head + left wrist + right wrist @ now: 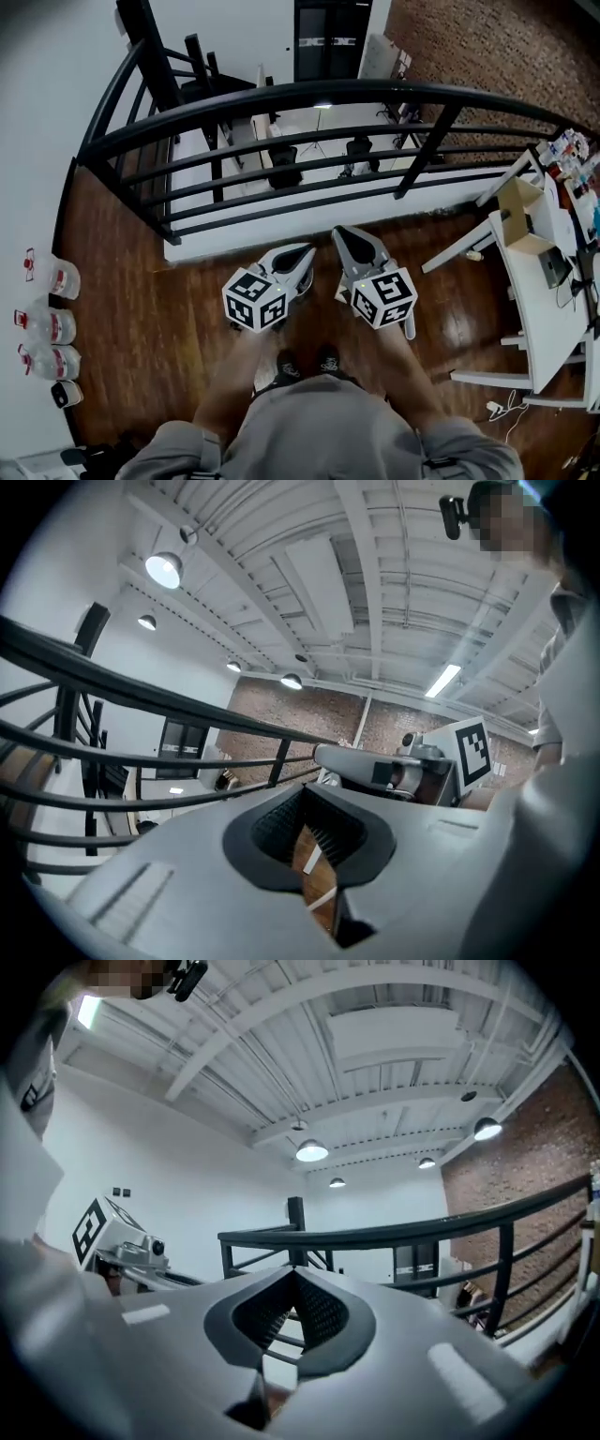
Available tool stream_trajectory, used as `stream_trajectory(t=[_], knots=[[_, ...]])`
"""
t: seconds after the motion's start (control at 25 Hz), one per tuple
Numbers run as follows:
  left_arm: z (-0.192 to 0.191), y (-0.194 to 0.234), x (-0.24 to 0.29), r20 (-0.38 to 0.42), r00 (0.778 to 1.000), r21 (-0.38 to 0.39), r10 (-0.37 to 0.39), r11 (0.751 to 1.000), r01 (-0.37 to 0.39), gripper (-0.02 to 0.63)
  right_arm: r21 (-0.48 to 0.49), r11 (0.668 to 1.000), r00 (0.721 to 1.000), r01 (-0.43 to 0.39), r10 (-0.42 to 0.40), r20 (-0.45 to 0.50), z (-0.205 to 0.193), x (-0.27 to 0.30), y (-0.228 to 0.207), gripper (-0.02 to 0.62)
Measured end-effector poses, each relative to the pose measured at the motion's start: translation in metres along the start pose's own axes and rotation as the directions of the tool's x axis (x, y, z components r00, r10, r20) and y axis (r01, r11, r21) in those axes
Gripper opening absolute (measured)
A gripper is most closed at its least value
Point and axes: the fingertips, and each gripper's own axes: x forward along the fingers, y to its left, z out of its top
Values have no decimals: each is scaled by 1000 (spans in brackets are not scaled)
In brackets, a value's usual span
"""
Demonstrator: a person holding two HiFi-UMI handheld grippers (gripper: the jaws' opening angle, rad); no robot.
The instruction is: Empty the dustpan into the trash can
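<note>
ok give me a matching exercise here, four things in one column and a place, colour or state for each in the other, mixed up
1. railing
2. bottles
3. box
4. left claw

A. on the white table
B. shut, empty
C. by the left wall
D. black, curved

Pairs: 1-D, 2-C, 3-A, 4-B
</note>
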Motion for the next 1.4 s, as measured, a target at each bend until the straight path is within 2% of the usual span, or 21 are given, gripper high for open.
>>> stream_trajectory(t=[0.2,0.44,0.88,1.4], knots=[[53,-11,-7,52,998,64,22,998,-25,6,-16,996,994,-84,85,69,59,0,12,0],[86,-22,-12,89,996,128,29,991,-40,6,-37,993,986,-113,117,121,95,-1,14,0],[93,-33,-11,85,996,144,16,989,-28,6,-27,989,980,-147,149,133,104,-6,17,0],[91,-43,-13,81,997,147,15,989,-27,6,4,991,980,-134,132,150,100,-26,12,0]])
